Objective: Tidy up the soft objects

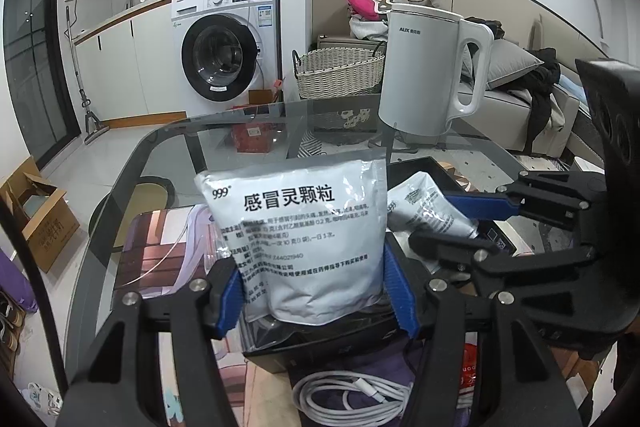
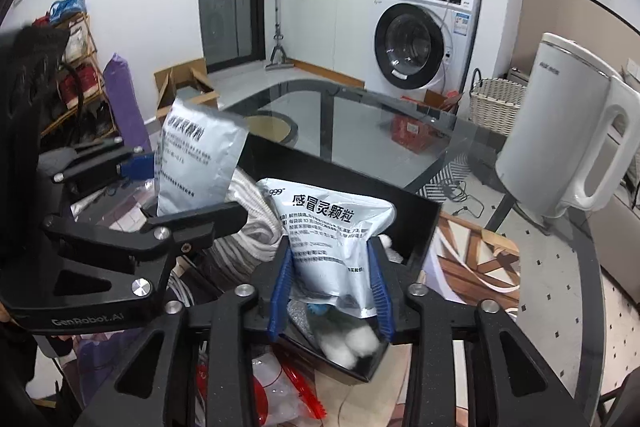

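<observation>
Left gripper (image 1: 316, 301) clamped on upright silver pouch (image 1: 300, 235), blue pads (image 1: 230, 303) pressing both its lower edges, held above black tray (image 1: 320, 347) on glass table (image 1: 256, 131). Right gripper (image 2: 330, 295) clamped on second pouch (image 2: 332, 243), narrow gap, over same tray (image 2: 420, 227). Rope coil (image 2: 252, 223) and white fluffy item (image 2: 356, 341) lie in tray. Kettle (image 1: 424, 67) stands behind.
</observation>
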Motion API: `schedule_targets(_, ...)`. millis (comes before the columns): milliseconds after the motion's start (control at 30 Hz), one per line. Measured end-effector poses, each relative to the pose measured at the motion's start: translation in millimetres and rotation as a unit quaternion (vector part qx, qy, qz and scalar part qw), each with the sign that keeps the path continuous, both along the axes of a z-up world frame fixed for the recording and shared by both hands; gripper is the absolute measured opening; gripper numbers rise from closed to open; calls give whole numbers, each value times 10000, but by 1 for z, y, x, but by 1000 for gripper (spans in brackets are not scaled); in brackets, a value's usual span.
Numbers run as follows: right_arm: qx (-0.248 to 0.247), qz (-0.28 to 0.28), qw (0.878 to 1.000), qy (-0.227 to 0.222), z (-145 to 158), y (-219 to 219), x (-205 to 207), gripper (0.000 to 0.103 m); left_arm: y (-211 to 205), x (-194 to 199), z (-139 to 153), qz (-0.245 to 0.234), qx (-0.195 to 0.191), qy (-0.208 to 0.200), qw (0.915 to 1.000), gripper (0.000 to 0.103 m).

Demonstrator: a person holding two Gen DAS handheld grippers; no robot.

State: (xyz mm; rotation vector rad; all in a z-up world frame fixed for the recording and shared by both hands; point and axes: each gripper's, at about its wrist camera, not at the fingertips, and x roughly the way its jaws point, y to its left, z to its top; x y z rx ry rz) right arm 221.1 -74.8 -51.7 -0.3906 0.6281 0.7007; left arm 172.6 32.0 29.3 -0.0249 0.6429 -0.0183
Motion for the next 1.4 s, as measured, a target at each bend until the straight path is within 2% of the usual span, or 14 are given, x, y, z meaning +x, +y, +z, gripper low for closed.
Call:
schedule_targets(133, 14, 17, 10000, -10, -3, -4, -1, 52, 3, 1, 1, -21, -31, 9, 10000, 61)
schedule_targets(400, 115, -29, 9997, -199, 7, -19, -11, 56, 0, 4, 0, -82, -56, 31, 9999, 62)
schedule_targets(500, 114, -47, 9995, -296, 12, -25, -15, 66, -4, 7, 0, -142, -56, 53, 9999, 63)
schedule_targets(633, 129, -88, 9993, -349, 16, -31, -17, 66, -8, 14, -1, -158, 36, 156, 9997, 71)
schedule_targets(667, 132, -98, 9992, -363, 17, -32, -17, 66, -9, 14, -2, -167, 54, 170, 9997, 80)
schedule_targets(733, 142, -119, 9991, -377, 18, -34, -18, 67, -11, 15, -2, -85, 114, 200, 9997, 90)
schedule_targets(833, 154, -139, 9990, -385, 19, -40, -20, 67, -10, 14, -4, 9, 137, 252, 9996, 99)
schedule_targets(1100, 240, -170, 9988, -400, 20, -48, -29, 67, 1, -4, -7, 137, 91, 222, 9996, 103)
schedule_targets(1167, 275, -172, 9986, -410, 21, -50, -31, 70, 8, -8, -7, 235, 63, 209, 9995, 103)
schedule_targets(1400, 391, -225, 9982, -393, 21, -51, -34, 75, 26, 6, -16, 605, -31, 401, 9974, 103)
